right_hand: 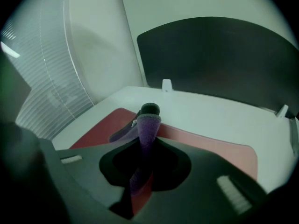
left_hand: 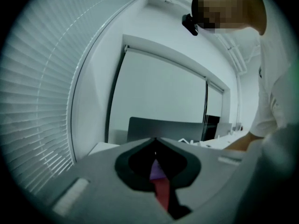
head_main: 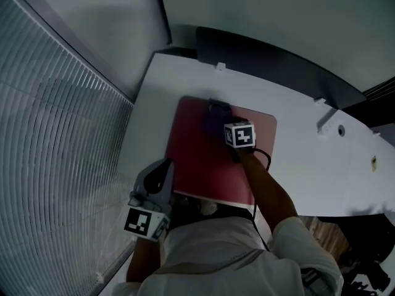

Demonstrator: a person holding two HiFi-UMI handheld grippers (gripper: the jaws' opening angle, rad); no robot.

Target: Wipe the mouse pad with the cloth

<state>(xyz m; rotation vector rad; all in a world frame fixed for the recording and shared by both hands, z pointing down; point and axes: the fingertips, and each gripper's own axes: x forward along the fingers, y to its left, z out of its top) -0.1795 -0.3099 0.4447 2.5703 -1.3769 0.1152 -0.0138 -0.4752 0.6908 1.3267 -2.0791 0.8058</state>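
on the white worktop point(head_main: 308, 159), toward its left edge, we see the red mouse pad point(head_main: 197, 159) lying flat. the right gripper point(right_hand: 149, 111) has its jaws pinching the purple cloth point(right_hand: 145, 136), which touches the pad near its far edge. the left gripper point(left_hand: 155, 140) sits at the pad's near left corner, jaws pressed together and holding nothing. a dark panel point(head_main: 278, 60) stands along the worktop's far edge, and slatted blinds point(head_main: 49, 165) run beyond its left edge.

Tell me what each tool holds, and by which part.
Right tool pinches the purple cloth by a bunched fold. Left tool: jaws together, nothing gripped.
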